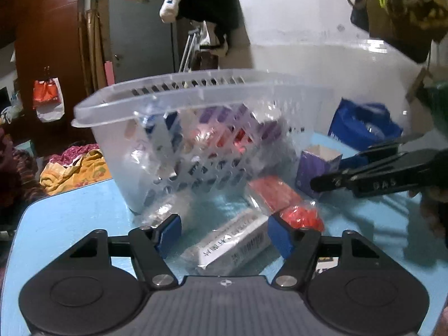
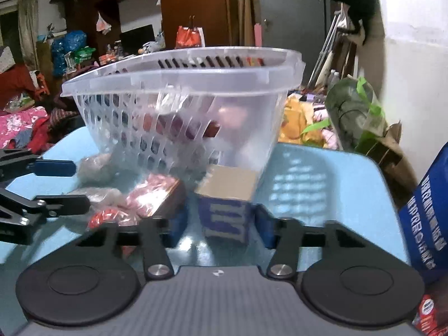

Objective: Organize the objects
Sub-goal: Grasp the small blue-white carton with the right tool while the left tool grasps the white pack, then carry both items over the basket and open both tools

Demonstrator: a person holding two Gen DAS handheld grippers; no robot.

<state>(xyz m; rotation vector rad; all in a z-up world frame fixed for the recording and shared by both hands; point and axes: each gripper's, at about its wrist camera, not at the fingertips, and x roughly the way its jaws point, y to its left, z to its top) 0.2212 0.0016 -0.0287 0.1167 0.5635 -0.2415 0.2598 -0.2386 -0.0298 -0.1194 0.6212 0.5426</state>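
Clear slotted basket (image 1: 179,103) standing on the blue surface (image 1: 70,218), already holding cartons. Just before it, left gripper (image 1: 224,235), jaws spread around a white packet (image 1: 232,240); right gripper (image 2: 218,224), jaws spread around a purple box (image 2: 224,210), no contact seen.

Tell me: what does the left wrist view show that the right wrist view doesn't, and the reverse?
Left wrist only: a white printed packet lying between the left gripper pads, untouched.

Right wrist only: a green leafy plant past the table's far edge, with the right gripper astride the open purple box.

Both: the clear slotted basket holding boxes, the red packets and the blue table.
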